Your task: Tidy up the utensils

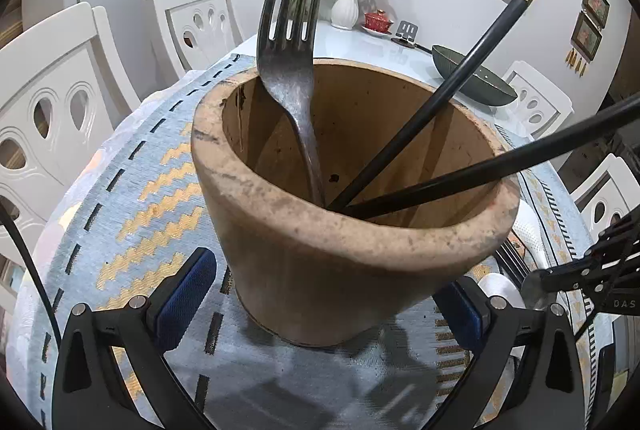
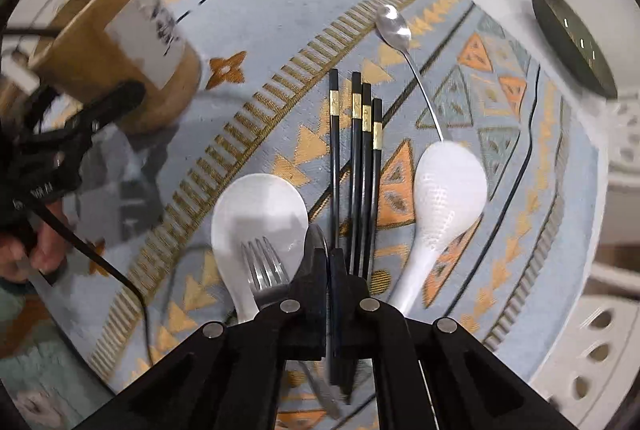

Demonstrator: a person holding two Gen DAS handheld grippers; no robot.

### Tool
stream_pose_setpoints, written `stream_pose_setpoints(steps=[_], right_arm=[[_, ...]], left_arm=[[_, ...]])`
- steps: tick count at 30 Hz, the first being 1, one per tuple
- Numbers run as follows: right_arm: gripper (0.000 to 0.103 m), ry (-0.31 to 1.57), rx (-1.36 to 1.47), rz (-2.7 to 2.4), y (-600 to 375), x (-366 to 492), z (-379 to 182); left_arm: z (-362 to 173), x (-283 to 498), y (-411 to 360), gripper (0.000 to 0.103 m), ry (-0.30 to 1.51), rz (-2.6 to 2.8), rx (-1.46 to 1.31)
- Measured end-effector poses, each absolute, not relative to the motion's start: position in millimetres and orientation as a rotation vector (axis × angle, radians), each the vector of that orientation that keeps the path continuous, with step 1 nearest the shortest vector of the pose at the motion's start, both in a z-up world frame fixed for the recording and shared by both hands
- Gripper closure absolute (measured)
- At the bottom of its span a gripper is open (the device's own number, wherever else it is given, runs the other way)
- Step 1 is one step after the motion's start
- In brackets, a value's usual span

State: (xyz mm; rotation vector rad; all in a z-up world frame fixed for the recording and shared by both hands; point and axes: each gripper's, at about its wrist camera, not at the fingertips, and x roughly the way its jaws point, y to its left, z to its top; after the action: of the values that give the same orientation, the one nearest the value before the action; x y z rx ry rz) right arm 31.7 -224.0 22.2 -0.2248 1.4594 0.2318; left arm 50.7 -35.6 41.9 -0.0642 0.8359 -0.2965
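The left gripper (image 1: 320, 294), fingers wide, straddles the tan wooden utensil cup (image 1: 348, 198) without touching it. The right gripper (image 2: 329, 262), fingers closed, pinches one black gold-banded chopstick (image 2: 335, 150) on the patterned blue tablecloth (image 2: 280, 10).

Left claw (image 1: 316, 294) open, blue pads (image 1: 186, 294) flanking base of tilted brown pot (image 1: 344, 250) on patterned cloth (image 1: 132, 190); pot holds fork (image 1: 290, 70), tines up, and two black chopsticks (image 1: 452, 98) leaning right.
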Motion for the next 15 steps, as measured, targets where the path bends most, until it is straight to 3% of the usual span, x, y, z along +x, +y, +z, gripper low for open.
stream_pose_setpoints(steps=[15], right_arm=[[0.097,1.579,0.023,0.251,-252.5,49.2,11.0]], left_arm=[[38.8,50.0,-33.9,0.001,0.833,-0.302,-0.075]])
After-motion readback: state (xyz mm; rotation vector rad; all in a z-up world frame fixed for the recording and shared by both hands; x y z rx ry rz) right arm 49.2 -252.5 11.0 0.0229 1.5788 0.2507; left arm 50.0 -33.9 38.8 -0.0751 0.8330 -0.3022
